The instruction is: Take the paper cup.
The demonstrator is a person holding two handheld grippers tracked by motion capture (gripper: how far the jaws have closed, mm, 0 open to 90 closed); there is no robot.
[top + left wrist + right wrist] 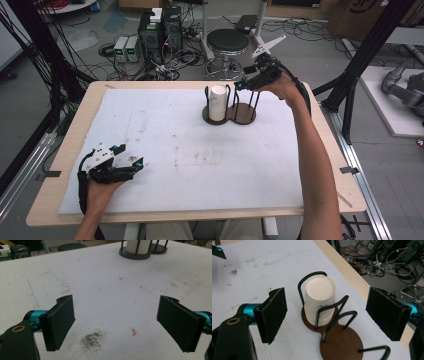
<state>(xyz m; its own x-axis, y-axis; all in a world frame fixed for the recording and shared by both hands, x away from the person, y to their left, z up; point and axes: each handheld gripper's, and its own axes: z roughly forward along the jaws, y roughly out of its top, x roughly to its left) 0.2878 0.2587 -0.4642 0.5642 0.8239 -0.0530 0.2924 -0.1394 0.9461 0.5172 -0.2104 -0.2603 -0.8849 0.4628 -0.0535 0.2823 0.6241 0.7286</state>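
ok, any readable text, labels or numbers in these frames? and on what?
None can be read.
Stack of white cups in the wire holder: a small dark print on its side, too blurred to read.
Cardboard box on the floor at the far right: part of a dark mark, cut off and unreadable.
Small boxes on the floor: no legible labels.
Right claw and left claw: no markings.

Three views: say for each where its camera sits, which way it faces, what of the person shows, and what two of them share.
High view: above the person's side, looking forward and down on the table; both forearms, left hand-held gripper, right hand-held gripper.
Left gripper view: low over the mat, facing the far cup holder; own open jaws.
Right gripper view: above the cup holder, looking down; own open jaws.
Shared: both gripper views show the white cup stack.
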